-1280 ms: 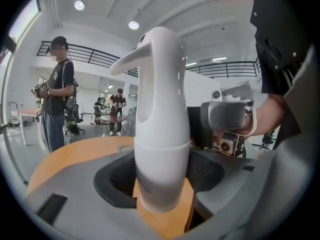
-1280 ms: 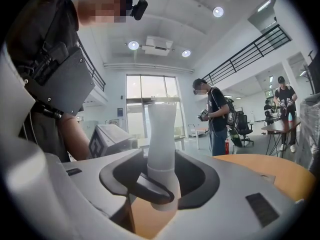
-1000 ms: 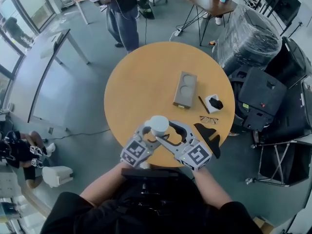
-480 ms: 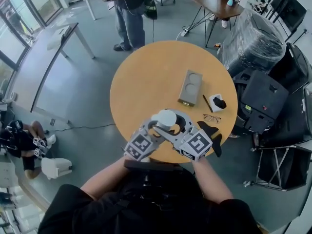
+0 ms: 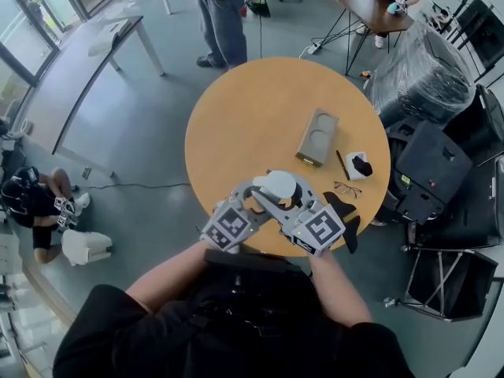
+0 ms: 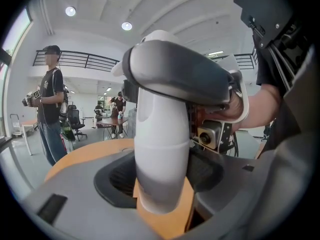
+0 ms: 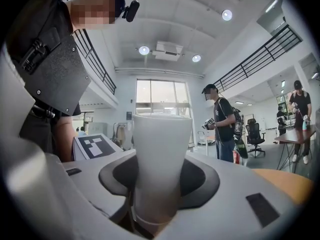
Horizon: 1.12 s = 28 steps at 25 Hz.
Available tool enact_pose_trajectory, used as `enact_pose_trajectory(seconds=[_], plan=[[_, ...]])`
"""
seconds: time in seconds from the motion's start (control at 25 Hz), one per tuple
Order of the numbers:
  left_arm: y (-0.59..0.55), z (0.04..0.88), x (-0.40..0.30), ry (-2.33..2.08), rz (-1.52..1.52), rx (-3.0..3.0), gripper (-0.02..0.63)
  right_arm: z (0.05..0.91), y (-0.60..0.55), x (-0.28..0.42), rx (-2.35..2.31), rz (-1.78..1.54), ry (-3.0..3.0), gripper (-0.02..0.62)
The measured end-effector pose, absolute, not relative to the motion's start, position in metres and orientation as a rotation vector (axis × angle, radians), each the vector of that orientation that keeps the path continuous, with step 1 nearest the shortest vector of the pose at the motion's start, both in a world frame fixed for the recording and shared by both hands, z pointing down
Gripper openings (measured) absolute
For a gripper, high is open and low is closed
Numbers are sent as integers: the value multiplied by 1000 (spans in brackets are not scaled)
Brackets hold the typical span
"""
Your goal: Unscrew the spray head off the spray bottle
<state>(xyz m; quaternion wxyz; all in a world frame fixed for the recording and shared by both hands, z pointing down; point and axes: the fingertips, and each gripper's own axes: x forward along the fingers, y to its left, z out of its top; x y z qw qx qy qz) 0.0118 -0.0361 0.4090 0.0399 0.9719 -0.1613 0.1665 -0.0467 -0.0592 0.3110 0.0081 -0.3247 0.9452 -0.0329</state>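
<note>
Spray bottle (image 5: 274,184): 1, white, held up between the 2 grippers over the near edge of the round table (image 5: 252,116).
Long axis: upright, with the spray head (image 7: 161,149) at the top and the rounded base at the bottom.
Left gripper (image 6: 161,176): clamped on the lower body of the bottle, 1 pad against each side. Its jaws stand fairly wide because the body is thick.
Right gripper (image 7: 159,181): its jaws have just been closing, and the spray head stands between them with both pads against it. In the left gripper view, 1 of its grey jaws wraps across the top of the bottle.
Seam: 1 thin ring shows low on the head in the right gripper view.
Table count: 1 grey tray (image 5: 317,136) with 2 round hollows, 1 pair of glasses (image 5: 347,187) and 1 small white box (image 5: 356,162) with a black thing in it. All lie well apart from the bottle.
</note>
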Motion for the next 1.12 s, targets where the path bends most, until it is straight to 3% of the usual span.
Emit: enact_pose_trajectory(seconds=[1.12], plan=[[4,361,-6,175,309,3098,304,262,-14,-69,-451,-67,3041,207]])
